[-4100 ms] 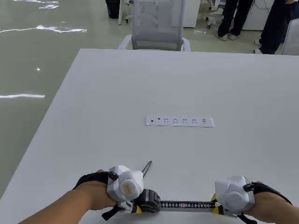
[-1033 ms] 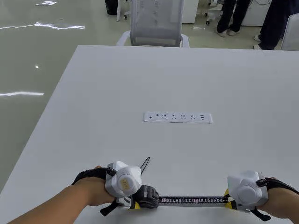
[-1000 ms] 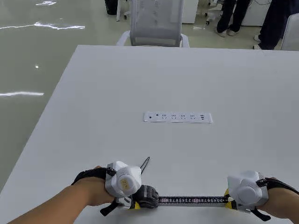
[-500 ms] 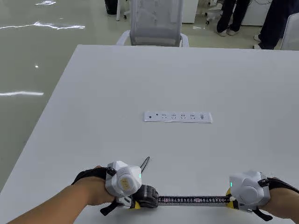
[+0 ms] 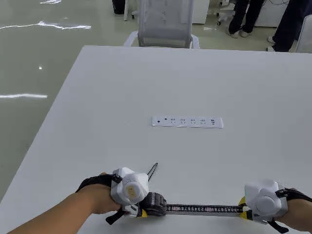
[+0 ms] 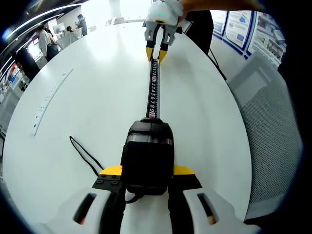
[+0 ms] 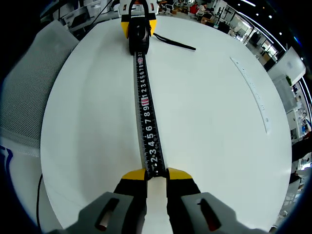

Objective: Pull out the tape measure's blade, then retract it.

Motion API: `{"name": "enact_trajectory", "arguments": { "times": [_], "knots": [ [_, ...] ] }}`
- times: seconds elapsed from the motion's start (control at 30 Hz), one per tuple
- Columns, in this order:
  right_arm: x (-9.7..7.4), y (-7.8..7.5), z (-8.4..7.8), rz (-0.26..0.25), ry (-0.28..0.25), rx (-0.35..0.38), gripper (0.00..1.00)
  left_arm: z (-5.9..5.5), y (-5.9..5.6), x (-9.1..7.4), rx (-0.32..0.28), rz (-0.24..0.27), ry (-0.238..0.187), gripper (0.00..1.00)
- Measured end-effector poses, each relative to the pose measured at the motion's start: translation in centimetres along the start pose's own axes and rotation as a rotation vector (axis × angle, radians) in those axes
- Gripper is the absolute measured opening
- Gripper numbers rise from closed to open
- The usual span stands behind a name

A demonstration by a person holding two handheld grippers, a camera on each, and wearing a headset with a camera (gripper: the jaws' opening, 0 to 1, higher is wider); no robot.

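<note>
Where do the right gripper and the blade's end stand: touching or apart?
Touching. The right gripper view shows the right gripper shut on the end of the blade, its yellow tips pinching it from both sides.

One white rectangular table [image 5: 146,87] carried everything. There were two white handheld grippers with yellow-tipped jaws: the left gripper [image 6: 147,170] at the near left and the right gripper [image 7: 156,174] at the near right. Between them lay one black tape measure [image 5: 154,204] with one black numbered blade [image 5: 204,209] and one thin black wrist cord [image 5: 152,171]. One white power strip [image 5: 187,122] sat farther out. At the far edge stood one grey mesh office chair [image 5: 166,22]; a pale shape [image 5: 305,36] at the far right was possibly a second. Two people stood at the far right: a person in black trousers [image 5: 242,14] and a person in dark blue clothing [image 5: 291,22].
</note>
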State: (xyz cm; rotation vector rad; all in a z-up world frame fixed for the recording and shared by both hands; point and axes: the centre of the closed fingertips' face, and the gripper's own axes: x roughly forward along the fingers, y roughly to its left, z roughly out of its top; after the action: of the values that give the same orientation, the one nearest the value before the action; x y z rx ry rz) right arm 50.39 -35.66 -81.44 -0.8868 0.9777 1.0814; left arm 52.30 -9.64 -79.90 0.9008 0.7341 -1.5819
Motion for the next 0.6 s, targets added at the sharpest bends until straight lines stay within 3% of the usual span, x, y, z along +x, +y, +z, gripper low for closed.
{"name": "enact_trajectory", "arguments": {
  "times": [0.6],
  "knots": [
    [0.20,-0.04,0.27,0.001,-0.016,0.063,0.13,0.01,0.10,0.17,0.003,0.000,0.006,0.30]
  ]
}}
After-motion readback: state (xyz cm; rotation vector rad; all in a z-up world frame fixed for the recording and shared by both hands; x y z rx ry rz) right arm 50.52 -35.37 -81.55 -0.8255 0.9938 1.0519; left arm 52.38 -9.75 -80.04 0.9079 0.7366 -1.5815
